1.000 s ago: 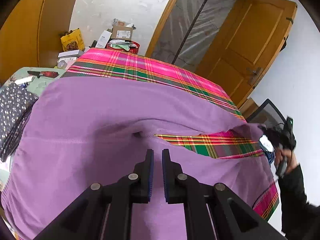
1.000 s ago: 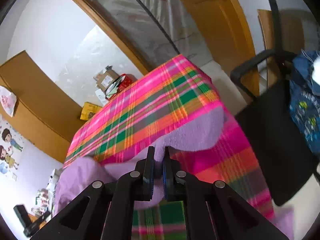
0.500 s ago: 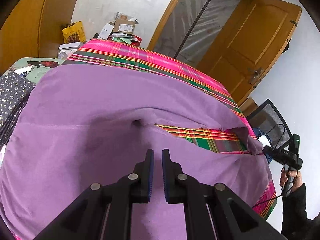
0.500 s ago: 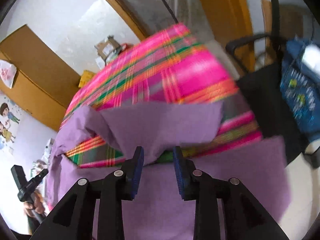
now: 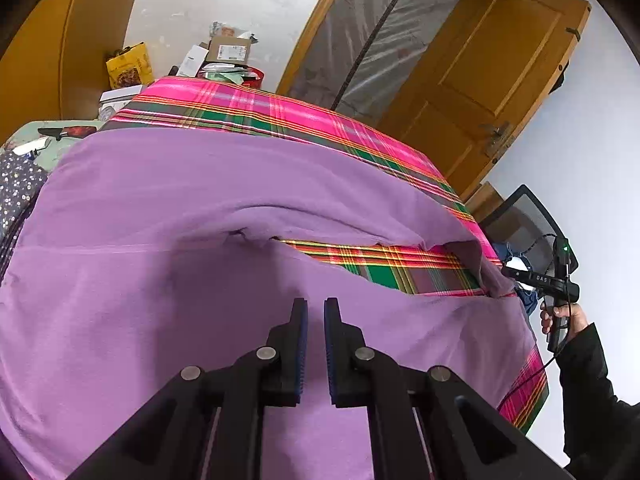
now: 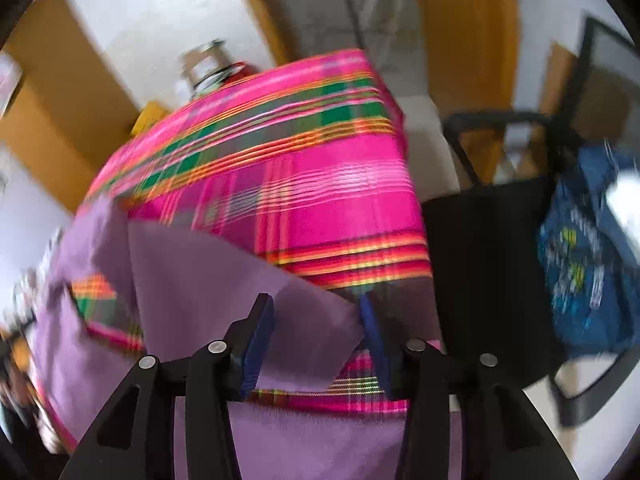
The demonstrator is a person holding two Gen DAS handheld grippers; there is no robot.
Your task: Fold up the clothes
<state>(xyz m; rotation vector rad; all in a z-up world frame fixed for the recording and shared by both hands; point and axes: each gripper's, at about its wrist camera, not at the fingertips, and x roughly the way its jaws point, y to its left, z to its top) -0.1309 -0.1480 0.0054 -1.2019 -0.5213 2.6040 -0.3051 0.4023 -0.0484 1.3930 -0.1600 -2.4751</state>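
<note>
The table [image 5: 256, 108] under a pink, green and orange plaid cloth [image 5: 400, 264] fills the middle of both views. A purple garment [image 5: 160, 300] lies spread over most of it in the left wrist view, covering the lower and centre frame; a wedge of cloth shows through a gap between two of its layers at right of centre. In the right wrist view, which is blurred, the garment [image 6: 192, 280] sits at lower left, with one corner flap reaching toward the bottom centre.

A wooden door [image 5: 500, 68] stands at upper right of the left view, and a black chair [image 6: 500, 240] with a blue item [image 6: 584, 272] on it is at the right of the right view. Boxes [image 5: 224, 52] are piled at upper left behind the table, and a dark floral fabric [image 5: 16, 184] lies at the left edge.

The left gripper [image 5: 315, 312], bottom centre, has its fingers nearly together with a thin gap; whether they pinch the garment I cannot tell. The right gripper [image 6: 316, 312] is spread wide, the flap lying between its fingers. It also shows at the right edge of the left view [image 5: 516, 274], held by a hand [image 5: 560, 316]
</note>
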